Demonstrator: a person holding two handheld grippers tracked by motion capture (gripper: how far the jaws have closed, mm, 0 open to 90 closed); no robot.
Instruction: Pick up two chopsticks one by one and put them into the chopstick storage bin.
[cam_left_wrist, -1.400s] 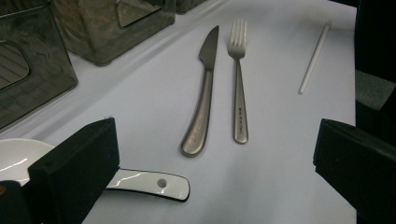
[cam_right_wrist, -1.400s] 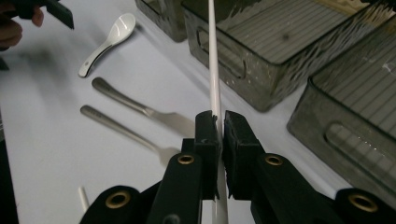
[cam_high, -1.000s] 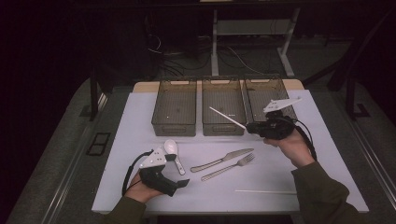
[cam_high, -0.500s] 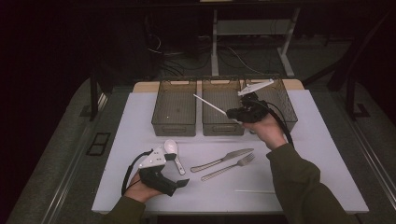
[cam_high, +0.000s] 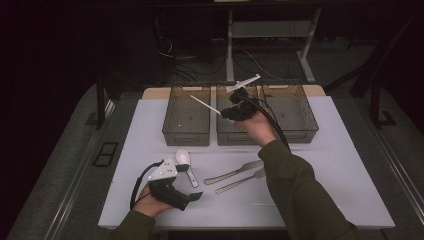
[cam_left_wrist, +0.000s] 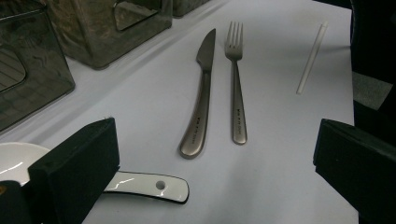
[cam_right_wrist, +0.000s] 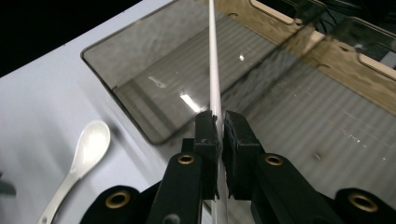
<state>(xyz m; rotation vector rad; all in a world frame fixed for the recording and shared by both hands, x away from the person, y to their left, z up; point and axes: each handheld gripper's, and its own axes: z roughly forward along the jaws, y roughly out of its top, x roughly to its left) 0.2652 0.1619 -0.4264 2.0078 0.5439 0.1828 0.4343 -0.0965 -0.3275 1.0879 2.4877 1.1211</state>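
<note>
1. Right gripper (cam_right_wrist: 218, 122) clamped on a white chopstick (cam_right_wrist: 213, 70), above the middle bin (cam_high: 227, 131).
2. Left gripper (cam_left_wrist: 212, 154) gaping wide, low on the mat.
3. At its twelve o'clock: knife (cam_left_wrist: 200, 93), fork (cam_left_wrist: 236, 79); second chopstick (cam_left_wrist: 310, 58) at one; spoon (cam_left_wrist: 140, 184) at nine.

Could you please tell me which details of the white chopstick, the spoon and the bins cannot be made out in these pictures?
- White chopstick: its near end is hidden behind the shut jaws of the right gripper in the right gripper view.
- Spoon: left gripper view, bowl mostly hidden by a jaw of the left gripper.
- Bins: high view, too dark to see any contents.
</note>
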